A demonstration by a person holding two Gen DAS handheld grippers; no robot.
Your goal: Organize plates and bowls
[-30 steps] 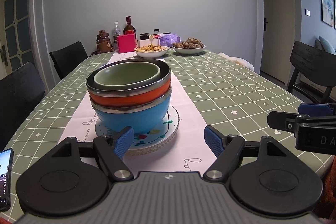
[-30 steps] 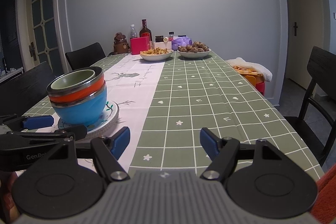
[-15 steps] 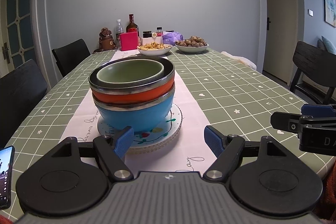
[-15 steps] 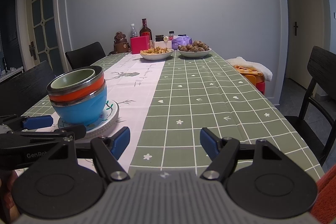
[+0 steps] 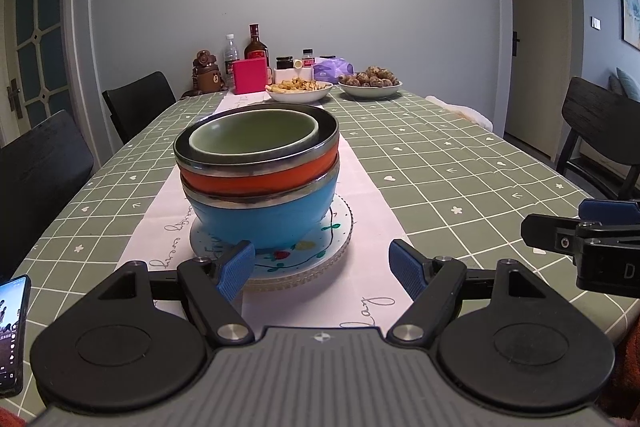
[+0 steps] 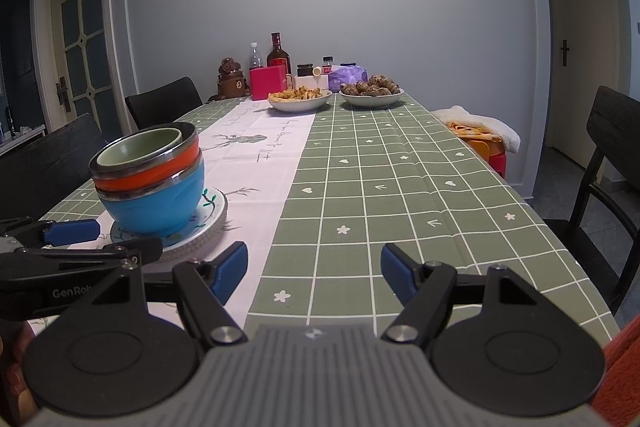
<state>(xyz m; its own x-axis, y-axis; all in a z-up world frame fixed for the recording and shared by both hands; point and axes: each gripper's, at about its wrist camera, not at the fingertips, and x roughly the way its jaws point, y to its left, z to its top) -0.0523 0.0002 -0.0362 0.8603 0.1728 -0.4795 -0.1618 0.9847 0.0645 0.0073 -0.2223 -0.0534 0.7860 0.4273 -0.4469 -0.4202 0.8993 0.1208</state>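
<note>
Blue bowl (image 5: 260,223) stack ahead of both empty, spread fingers (image 5: 236,269); likely to topple if nudged off-centre.

Each black tool (image 5: 321,269) has blue ribbed pads (image 5: 236,269) and silver screws.

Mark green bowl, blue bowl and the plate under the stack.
green bowl (image 5: 256,125), left wrist view, inner wall.
blue bowl (image 5: 264,223), left wrist view, front outer side.
plate (image 5: 320,255), left wrist view, painted face right of the stack.
</note>
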